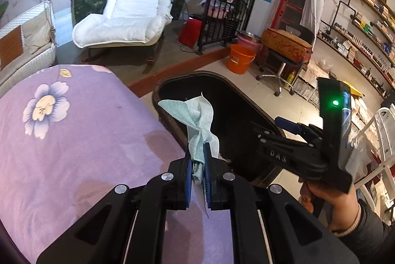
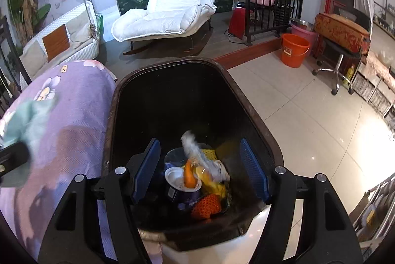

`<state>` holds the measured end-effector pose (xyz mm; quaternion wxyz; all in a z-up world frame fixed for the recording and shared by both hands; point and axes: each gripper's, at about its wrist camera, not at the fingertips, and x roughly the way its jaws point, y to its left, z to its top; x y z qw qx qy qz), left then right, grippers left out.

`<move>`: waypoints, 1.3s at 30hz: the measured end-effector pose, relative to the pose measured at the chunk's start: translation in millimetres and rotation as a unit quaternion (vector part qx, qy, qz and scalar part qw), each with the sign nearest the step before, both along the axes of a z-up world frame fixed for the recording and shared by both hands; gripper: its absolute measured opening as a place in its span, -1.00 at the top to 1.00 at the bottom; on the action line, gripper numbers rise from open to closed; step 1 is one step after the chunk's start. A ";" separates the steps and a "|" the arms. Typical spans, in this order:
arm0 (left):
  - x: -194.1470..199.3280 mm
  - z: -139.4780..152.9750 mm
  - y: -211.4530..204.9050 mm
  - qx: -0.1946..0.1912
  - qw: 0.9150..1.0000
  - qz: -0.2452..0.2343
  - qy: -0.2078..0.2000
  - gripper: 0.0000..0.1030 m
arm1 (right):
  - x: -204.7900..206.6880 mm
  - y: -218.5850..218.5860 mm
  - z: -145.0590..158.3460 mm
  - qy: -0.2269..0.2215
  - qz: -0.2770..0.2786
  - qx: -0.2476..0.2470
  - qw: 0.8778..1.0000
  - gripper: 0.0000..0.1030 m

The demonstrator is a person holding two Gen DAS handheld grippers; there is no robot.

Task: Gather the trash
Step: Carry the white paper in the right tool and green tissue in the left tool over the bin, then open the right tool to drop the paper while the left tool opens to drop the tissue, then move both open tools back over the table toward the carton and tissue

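My left gripper (image 1: 197,162) is shut on a crumpled light-green paper towel (image 1: 197,115) and holds it above the purple flowered bedcover (image 1: 74,130), next to the rim of the black trash bin (image 1: 222,101). The towel shows blurred at the left edge of the right wrist view (image 2: 27,113). My right gripper (image 2: 200,170) is open and empty, directly over the bin (image 2: 187,96). Inside lie a white cup (image 2: 180,180), orange and yellow scraps (image 2: 207,207) and a white wrapper (image 2: 195,148) that looks blurred. The right gripper also shows in the left wrist view (image 1: 296,143).
The bin stands on the tiled floor (image 2: 308,115) against the bed. Beyond are a white rocking recliner (image 1: 128,17), an orange bucket (image 1: 239,57), a stool with a patterned case (image 1: 284,46), a black rack with towels (image 1: 222,7) and wall shelves (image 1: 358,17).
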<state>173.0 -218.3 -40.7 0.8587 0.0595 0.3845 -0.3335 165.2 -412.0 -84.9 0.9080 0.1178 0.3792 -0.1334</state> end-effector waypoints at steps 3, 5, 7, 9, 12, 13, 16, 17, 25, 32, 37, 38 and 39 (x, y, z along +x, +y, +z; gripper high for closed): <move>5.5 -4.2 -15.7 0.002 1.000 -0.015 0.011 0.82 | -16.2 -0.6 1.7 -0.004 -0.007 0.005 1.000 -0.33; 8.4 -7.4 -28.1 0.006 0.999 -0.028 0.017 0.82 | -26.8 -2.2 3.1 -0.005 -0.014 0.006 1.000 -0.35; 10.4 -11.8 -39.2 0.011 0.999 -0.038 0.024 0.82 | -37.7 -4.3 6.0 -0.009 -0.022 0.008 1.000 -0.38; 12.4 -16.6 -48.6 0.015 0.998 -0.046 0.029 0.82 | -48.1 -6.6 9.1 -0.013 -0.028 0.004 1.000 -0.38; 18.0 -24.7 -63.0 0.022 0.998 -0.053 0.038 0.82 | -59.9 -12.4 11.6 -0.014 -0.042 -0.002 0.999 -0.40; 17.4 -28.0 -65.2 0.022 0.997 -0.055 0.045 0.82 | -62.7 -15.3 11.3 -0.012 -0.045 -0.004 0.999 -0.40; 21.7 -35.6 -74.6 0.024 0.996 -0.059 0.062 0.82 | -72.0 -22.7 8.2 -0.009 -0.056 -0.002 0.998 -0.41; 22.0 -37.6 -77.1 0.028 0.996 -0.059 0.064 0.82 | -74.0 -25.3 7.4 -0.009 -0.059 0.000 0.998 -0.41; 25.4 -47.2 -95.3 0.047 0.994 -0.070 0.067 0.79 | -79.6 -32.2 3.6 -0.004 -0.073 0.009 0.997 -0.44; 28.6 -44.2 -98.2 0.051 0.996 -0.064 0.042 -0.37 | -80.7 -30.4 5.3 -0.003 -0.071 0.011 0.997 -0.45; 22.9 -35.3 -90.3 0.052 0.997 -0.061 0.019 -0.54 | -83.5 -30.7 5.5 -0.006 -0.072 0.014 0.997 -0.46; 20.6 -33.0 -86.6 0.049 0.997 -0.059 0.015 -0.56 | -83.9 -30.5 5.7 -0.006 -0.071 0.014 0.997 -0.46; 18.1 -30.2 -81.5 0.044 0.997 -0.058 0.011 -0.59 | -83.7 -29.6 5.8 -0.006 -0.071 0.014 0.997 -0.46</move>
